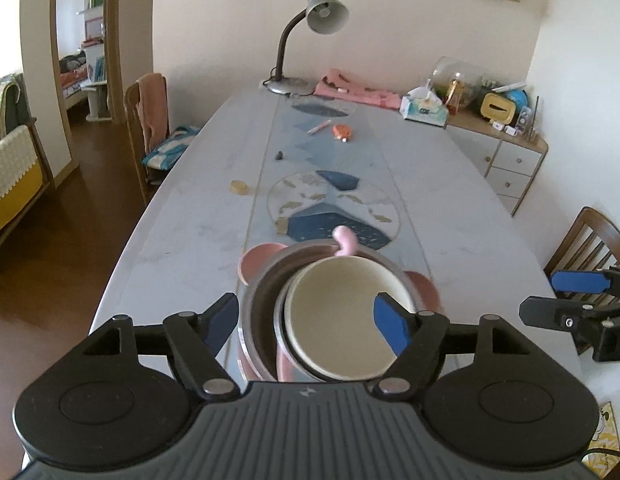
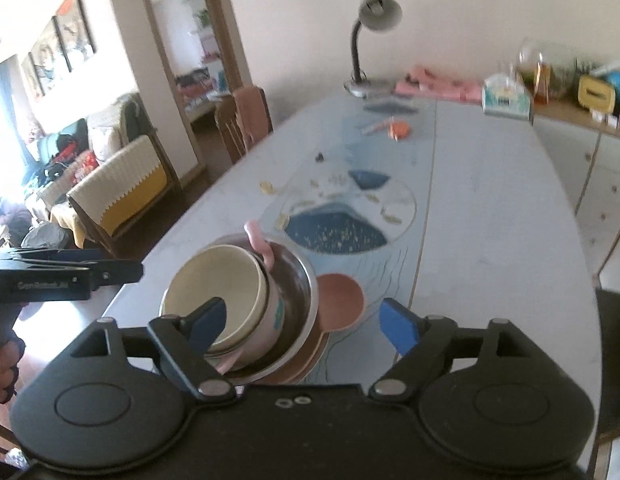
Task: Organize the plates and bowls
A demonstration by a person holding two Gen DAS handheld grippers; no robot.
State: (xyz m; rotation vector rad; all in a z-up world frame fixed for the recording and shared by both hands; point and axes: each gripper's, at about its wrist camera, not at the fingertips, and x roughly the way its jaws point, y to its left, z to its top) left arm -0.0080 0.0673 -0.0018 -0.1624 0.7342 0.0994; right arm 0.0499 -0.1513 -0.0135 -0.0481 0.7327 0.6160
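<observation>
Nearest: left claw (image 1: 310, 320) released, nothing held, directly over nested stack. Right claw (image 2: 306, 320) likewise released, stack below and left of its centre. Stack on table (image 1: 450, 200): cream bowl (image 1: 342, 320) tilted in pink-handled cup (image 2: 270, 320), inside steel bowl (image 1: 262, 320), upon pink plate (image 2: 342, 296). Beyond: desk lamp (image 1: 310, 40).

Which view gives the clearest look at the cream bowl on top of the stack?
The left wrist view: the cream bowl sits nearly centred and sharp, its whole inside visible, nested in the steel bowl. In the right wrist view the cream bowl is blurrier, and a finger covers part of its rim.
</observation>
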